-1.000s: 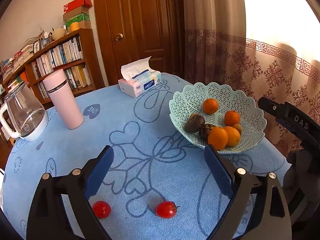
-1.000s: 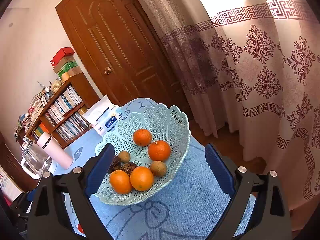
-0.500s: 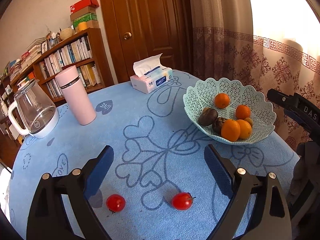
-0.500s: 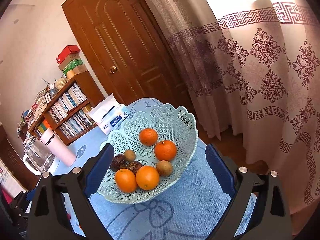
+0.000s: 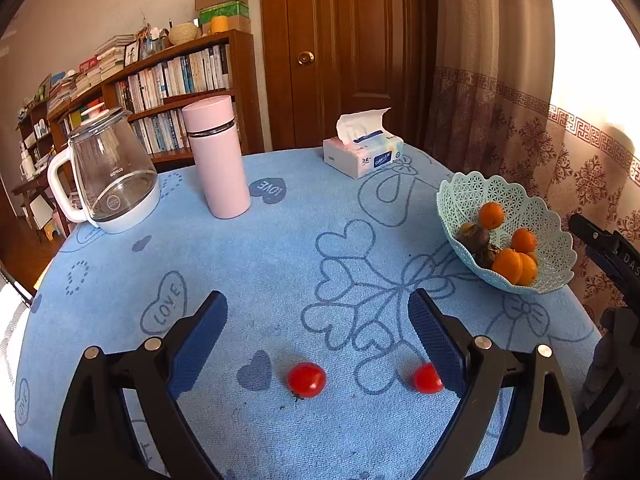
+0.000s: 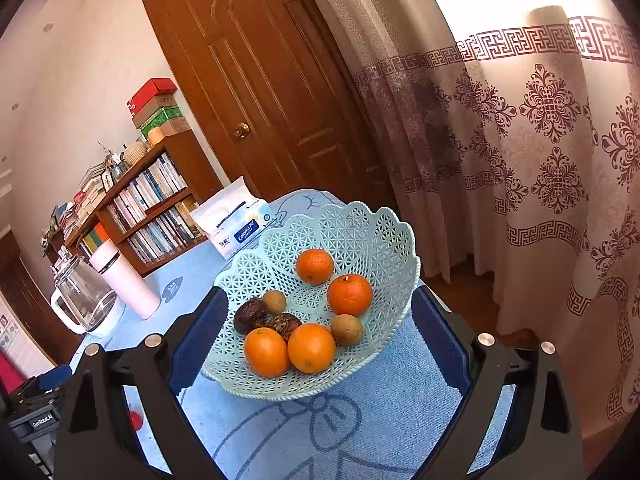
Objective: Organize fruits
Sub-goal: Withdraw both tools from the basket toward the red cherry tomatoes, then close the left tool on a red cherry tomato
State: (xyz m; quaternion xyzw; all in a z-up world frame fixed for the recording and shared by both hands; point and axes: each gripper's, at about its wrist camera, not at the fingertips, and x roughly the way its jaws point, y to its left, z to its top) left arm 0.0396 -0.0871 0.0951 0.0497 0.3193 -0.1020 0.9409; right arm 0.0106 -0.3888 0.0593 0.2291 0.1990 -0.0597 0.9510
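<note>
Grippers: my left gripper (image 5: 316, 332) gapes empty; I centre it over the small round red tomato (image 5: 307, 379) before closing. Right gripper (image 6: 316, 332) hovers wide, empty.

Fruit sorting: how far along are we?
Done: oranges and darker fruits sit in the basket. In hand: nothing; the left gripper hangs open above the two tomatoes, and the right gripper is open by the basket. Left: both tomatoes lie on the tablecloth.

a lived-in home room: crammed bookshelf (image 5: 168, 80), wooden door (image 5: 344, 52), patterned curtains (image 6: 540, 160), cloth-covered round table (image 5: 280, 264)
</note>
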